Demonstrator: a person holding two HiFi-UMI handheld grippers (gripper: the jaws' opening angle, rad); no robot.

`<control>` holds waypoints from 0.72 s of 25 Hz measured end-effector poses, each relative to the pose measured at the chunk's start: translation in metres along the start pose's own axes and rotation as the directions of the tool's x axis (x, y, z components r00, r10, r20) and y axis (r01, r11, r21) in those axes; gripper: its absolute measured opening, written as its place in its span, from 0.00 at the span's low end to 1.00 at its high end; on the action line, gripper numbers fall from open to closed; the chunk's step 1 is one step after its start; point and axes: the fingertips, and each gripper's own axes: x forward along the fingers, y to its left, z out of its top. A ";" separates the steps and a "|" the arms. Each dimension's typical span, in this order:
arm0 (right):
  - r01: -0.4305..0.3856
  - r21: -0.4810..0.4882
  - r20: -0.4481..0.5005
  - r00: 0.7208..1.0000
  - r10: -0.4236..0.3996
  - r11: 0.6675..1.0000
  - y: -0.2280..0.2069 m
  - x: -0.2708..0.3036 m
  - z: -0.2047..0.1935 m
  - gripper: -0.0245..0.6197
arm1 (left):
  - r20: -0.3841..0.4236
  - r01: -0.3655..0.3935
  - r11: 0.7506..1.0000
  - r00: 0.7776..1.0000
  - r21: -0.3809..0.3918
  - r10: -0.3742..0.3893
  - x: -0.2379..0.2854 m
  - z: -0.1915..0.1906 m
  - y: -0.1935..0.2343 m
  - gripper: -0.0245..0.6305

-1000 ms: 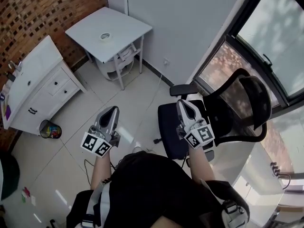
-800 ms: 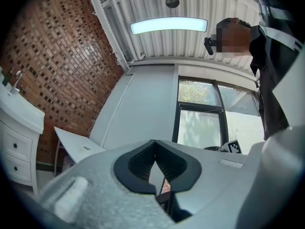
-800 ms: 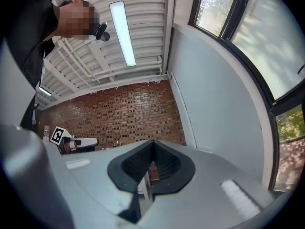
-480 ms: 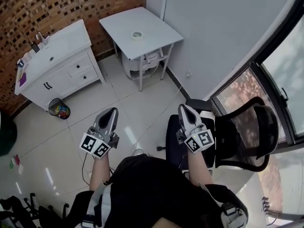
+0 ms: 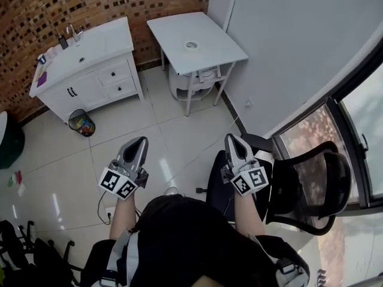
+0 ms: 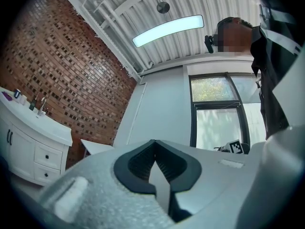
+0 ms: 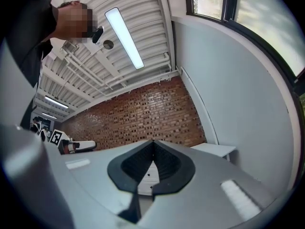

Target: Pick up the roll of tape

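Observation:
A small roll of tape [image 5: 191,45] lies flat on a white square table [image 5: 215,49] against the far wall in the head view. My left gripper [image 5: 142,142] and right gripper [image 5: 230,138] are held out over the tiled floor, well short of that table, both pointing toward it. Each one's jaws meet at the tips with nothing between them. In the left gripper view the left gripper [image 6: 153,143] shows the table's corner [image 6: 95,147] beyond it. The right gripper [image 7: 153,143] sees the same table [image 7: 214,150] at its right. The tape shows in neither gripper view.
A white sink cabinet [image 5: 90,70] stands left of the table along the brick wall, with a waste bin [image 5: 81,123] on the floor in front of it. A white stool [image 5: 191,82] is tucked under the table. A black office chair [image 5: 299,178] is close on my right.
The view has swung so that the table and cabinet shifted rightward and nearer the centre; the office chair slid toward the lower right. Both grippers stay shut and keep their places in the picture.

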 end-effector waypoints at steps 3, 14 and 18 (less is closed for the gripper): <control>-0.012 -0.006 -0.008 1.000 0.012 1.000 0.004 0.000 0.000 0.05 | -0.005 -0.001 1.000 1.000 -0.001 0.001 0.002 -0.002 -0.003 0.04; 0.002 -0.018 -0.046 0.999 -0.003 1.000 -0.019 -0.007 -0.015 0.05 | -0.047 0.036 0.999 0.998 -0.017 -0.037 0.032 -0.027 -0.018 0.04; 0.022 -0.034 -0.040 0.999 -0.023 0.999 -0.033 0.011 -0.017 0.05 | -0.040 0.062 0.998 0.997 -0.021 -0.063 0.056 -0.031 0.002 0.04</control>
